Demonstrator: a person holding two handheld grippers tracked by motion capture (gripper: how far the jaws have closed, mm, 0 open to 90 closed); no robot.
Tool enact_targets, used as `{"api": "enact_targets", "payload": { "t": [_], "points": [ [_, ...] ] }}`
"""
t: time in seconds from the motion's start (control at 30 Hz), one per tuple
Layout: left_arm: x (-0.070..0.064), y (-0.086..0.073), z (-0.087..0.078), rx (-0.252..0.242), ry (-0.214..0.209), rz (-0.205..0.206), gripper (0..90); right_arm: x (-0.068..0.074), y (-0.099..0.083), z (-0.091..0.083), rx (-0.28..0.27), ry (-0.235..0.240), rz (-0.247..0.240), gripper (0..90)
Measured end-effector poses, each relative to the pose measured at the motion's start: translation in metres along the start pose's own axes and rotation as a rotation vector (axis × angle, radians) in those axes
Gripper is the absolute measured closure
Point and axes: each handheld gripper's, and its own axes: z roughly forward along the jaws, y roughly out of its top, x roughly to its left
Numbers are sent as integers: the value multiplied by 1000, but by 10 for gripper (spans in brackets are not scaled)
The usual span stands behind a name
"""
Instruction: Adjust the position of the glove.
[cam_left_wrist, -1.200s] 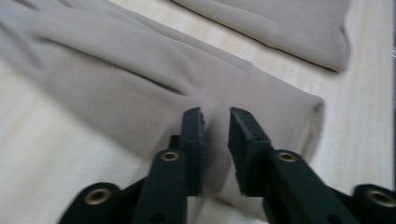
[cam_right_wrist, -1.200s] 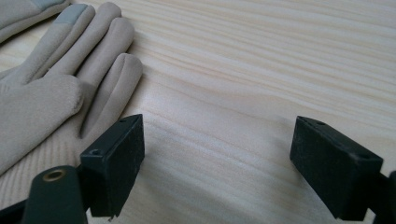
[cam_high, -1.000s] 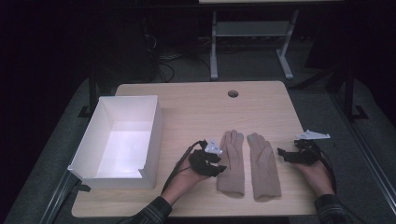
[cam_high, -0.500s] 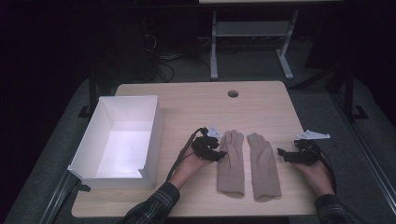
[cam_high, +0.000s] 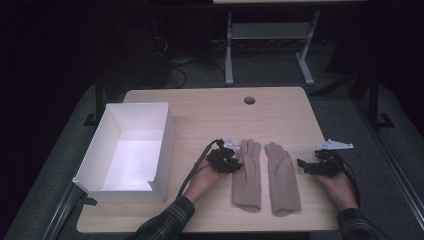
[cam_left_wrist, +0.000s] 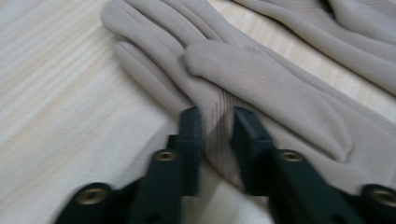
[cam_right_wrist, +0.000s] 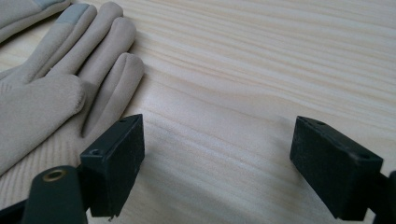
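having slid in from beside the cuff, the left gripper (cam_left_wrist: 216, 128) now pinches the left glove (cam_high: 247, 172) on the table (cam_high: 210, 107), ready to lift, while the right gripper (cam_right_wrist: 217, 163) waits spread beside the right glove (cam_high: 282, 175).

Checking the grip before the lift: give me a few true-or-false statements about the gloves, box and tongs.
1. The left tongs pinch the left glove at its edge. True.
2. The right tongs hold the right glove. False: they are open over bare table, beside that glove.
3. A glove lies in the white box. False: both lie on the table.
4. The gloves lie side by side, fingers pointing away from the person. True.
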Motion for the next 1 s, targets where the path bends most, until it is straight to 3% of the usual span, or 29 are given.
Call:
{"api": "enact_targets", "payload": {
  "t": [0.07, 0.23, 0.27, 0.3, 0.33, 0.47, 0.5, 0.63, 0.83, 1.0],
  "points": [
    [0, 0, 0, -8, -7, -19, 833, 0, 0, 0, 0, 1, -1, 175],
    [2, 0, -2, -13, -26, -44, 854, 0, 0, 0, -2, 5, -9, 192],
    [3, 0, -3, -20, -36, -52, 855, 1, 0, -1, -4, 10, -13, 230],
    [4, 0, -5, -24, -44, -53, 856, 3, -1, -4, -20, 18, -47, 367],
    [4, 0, -6, -29, -49, -62, 857, 4, -1, -6, -17, 18, -53, 438],
    [6, 0, -13, -55, -72, -89, 857, 8, 4, -16, -30, 137, -56, 710],
    [6, 0, -13, -55, -72, -89, 857, 8, 4, -16, -30, 137, -56, 710],
    [7, 0, -18, -63, -90, -94, 857, 20, 6, -23, 13, 238, -101, 900],
    [9, 0, -22, -66, -103, -98, 856, 28, 3, -25, 80, 300, -125, 900],
    [11, -1, -24, -74, -117, -104, 857, 32, 2, -21, 100, 344, -141, 900]
  ]
}}
